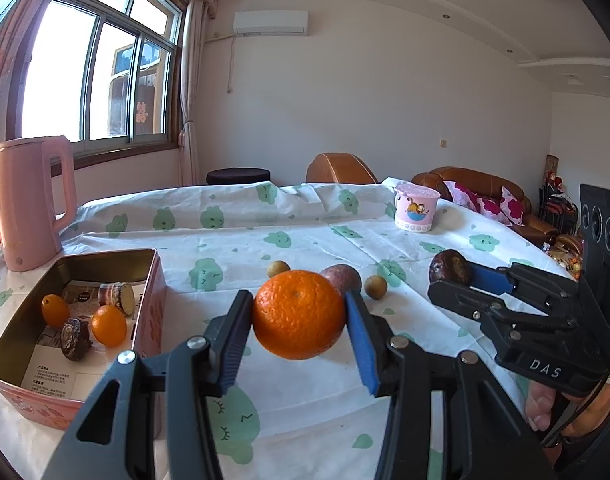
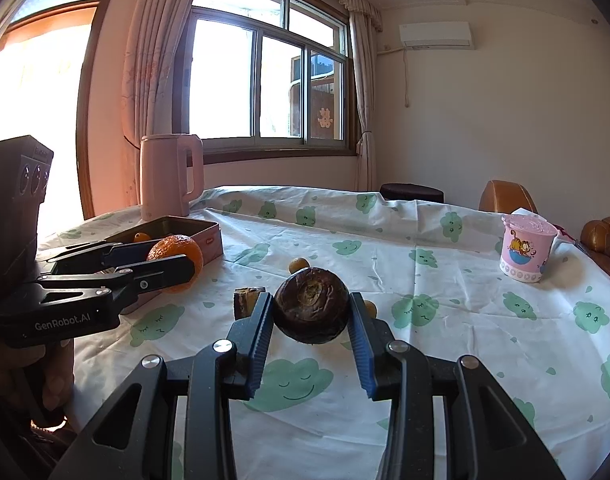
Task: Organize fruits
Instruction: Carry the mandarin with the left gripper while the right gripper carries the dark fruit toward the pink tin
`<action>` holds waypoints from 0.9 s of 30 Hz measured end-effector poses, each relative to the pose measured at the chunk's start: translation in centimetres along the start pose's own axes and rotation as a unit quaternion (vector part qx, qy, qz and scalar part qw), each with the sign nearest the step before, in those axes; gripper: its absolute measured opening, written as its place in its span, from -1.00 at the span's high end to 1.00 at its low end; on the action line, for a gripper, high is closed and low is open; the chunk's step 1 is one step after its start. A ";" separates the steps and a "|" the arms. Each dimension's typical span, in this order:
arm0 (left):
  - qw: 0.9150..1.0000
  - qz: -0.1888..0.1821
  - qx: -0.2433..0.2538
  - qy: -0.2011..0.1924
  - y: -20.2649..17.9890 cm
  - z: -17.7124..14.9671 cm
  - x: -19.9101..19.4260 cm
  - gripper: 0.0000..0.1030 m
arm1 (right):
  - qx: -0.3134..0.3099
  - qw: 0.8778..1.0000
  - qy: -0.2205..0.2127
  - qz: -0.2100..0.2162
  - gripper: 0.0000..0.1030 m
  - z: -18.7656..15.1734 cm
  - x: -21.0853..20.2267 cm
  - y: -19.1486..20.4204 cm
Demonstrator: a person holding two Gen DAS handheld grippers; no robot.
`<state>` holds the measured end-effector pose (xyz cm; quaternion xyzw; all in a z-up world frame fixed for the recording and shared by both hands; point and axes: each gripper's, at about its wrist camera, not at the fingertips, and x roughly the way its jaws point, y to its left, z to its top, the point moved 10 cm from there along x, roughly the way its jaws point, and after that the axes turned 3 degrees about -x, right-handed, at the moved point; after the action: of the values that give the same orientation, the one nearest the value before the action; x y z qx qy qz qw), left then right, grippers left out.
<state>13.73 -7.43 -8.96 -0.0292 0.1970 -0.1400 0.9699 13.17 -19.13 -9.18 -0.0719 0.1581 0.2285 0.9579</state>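
Pink tin box [image 1: 153, 304] sits on the tabletop [image 1: 305, 240], to the left of the left gripper [image 1: 299, 320] and a bit ahead of its fingers [image 1: 233, 336]; open top, no lid seen. Inside: two small orange kumquat-like fruits [image 1: 108, 325], one dark wrinkled fruit [image 1: 75, 339], a cut brown piece [image 1: 117, 298], all on a printed paper liner. Room left in the box.

Left gripper fingers are clamped on the orange [image 1: 299, 314], pads on its left and right sides, fruit lifted clear of the tabletop. Next move likely turns on this: the box lies left of the fingers, so the orange must swing left and down into it. Left hand is the nearer one to the box.

Loose on the tabletop beyond the orange: two small tan round fruits [image 1: 375, 286] and a purplish fruit [image 1: 343, 278], partly hidden behind the orange.

Right gripper [image 2: 311, 314] fingers are closed on a dark brown wrinkled fruit [image 2: 311, 308], held above the tabletop, well to the right of the box; it has farther to go. A cut brown chunk [image 2: 247, 300] lies just left of its left finger.

Pink cartoon cup [image 2: 525, 248] stands far right, not involved.
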 end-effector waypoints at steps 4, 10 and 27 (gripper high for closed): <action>1.000 0.001 0.001 -0.005 0.0 0.1 -0.2 0.05 | -0.002 1.000 -0.007 0.000 0.24 0.1 -0.2 0.1; 1.000 0.014 0.002 -0.021 0.2 0.4 -0.8 0.05 | -0.004 1.000 -0.021 -0.001 0.24 0.4 -0.8 0.2; 0.996 0.084 -0.032 -0.017 7.0 1.9 -2.7 0.05 | -0.020 0.999 -0.014 0.042 0.24 3.7 0.4 3.2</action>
<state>13.87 0.03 -6.97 -0.0461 0.1866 -0.0512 0.9800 13.05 -15.30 -6.02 -0.0811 0.1432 0.2722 0.9481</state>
